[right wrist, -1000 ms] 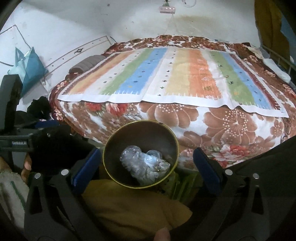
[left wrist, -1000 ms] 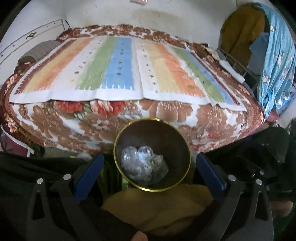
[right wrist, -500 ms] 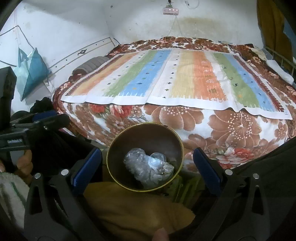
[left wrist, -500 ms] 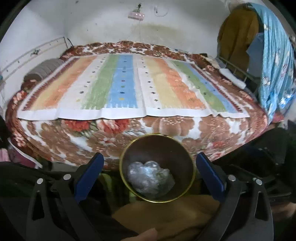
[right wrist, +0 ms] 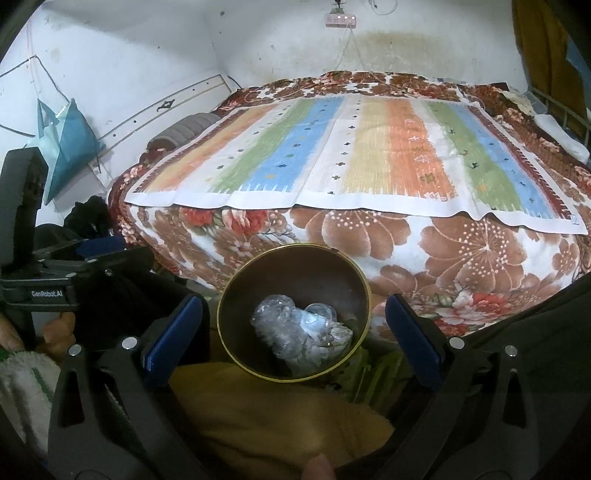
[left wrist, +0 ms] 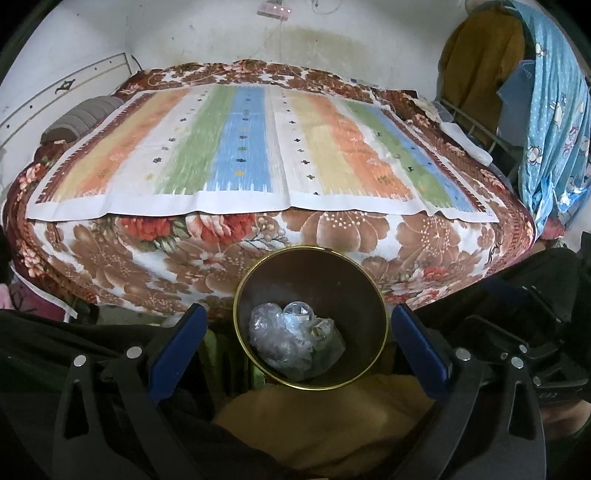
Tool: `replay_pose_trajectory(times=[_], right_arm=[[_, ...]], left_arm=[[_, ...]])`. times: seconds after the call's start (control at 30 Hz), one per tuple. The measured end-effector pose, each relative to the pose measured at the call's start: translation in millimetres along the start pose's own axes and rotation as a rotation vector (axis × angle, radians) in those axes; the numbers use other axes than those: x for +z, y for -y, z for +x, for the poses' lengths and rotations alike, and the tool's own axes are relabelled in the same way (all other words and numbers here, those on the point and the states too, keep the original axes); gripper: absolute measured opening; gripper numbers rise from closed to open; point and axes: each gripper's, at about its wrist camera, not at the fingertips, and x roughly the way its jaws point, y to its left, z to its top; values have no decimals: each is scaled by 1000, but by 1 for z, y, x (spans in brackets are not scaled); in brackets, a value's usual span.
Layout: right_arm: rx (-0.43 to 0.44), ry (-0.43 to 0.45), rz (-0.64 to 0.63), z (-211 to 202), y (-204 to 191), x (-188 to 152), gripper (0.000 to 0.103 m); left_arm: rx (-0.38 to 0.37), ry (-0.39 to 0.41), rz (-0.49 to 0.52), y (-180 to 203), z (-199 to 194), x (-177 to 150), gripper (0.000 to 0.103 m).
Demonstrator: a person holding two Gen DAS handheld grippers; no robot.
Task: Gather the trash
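A bed fills the upper half of both views, its floral blanket topped by a striped mat, white wall behind, a power strip at top centre. Low in the frame sits a dark bin with a gold rim — crumpled clear plastic already lies at its bottom. The left tongs and the right tongs are both spread wide and hold nothing, one on either side of the bin's mouth. No loose trash shows on the bed, so the sensible step is probably to sweep the views slowly for leftovers — keeping the bin upright and close. Blue cloth hangs at the upper right of the left view, a teal bag at the left of the right view.
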Motion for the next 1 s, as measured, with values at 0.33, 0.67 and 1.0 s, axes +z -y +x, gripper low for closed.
replay_pose_trajectory(times=[0.33,0.67,1.0], right_arm=[[2,-5,0,1,-2,-1,95],[-3,1,-2,1,-4,-2,95],[9,-4,17,0,-5,-3,95]], left_arm=[[6,-11,3,1,3,-2,98],[5,-18,3,0,4,-4,98],[7,-32,3,0,7,-7,98]])
